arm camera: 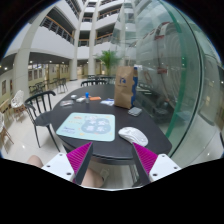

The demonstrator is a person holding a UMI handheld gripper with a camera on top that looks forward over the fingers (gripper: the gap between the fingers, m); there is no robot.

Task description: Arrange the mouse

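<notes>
A white mouse lies on the dark round table, to the right of a pale blue mouse mat. My gripper is open and empty, held at the table's near edge. Its magenta pads show at either side with a wide gap between them. The mouse is just ahead of the right finger, apart from it.
A brown paper bag stands at the back of the table, with small flat items near it. Black chairs stand to the left. A glass wall runs along the right. Floor shows below the table edge.
</notes>
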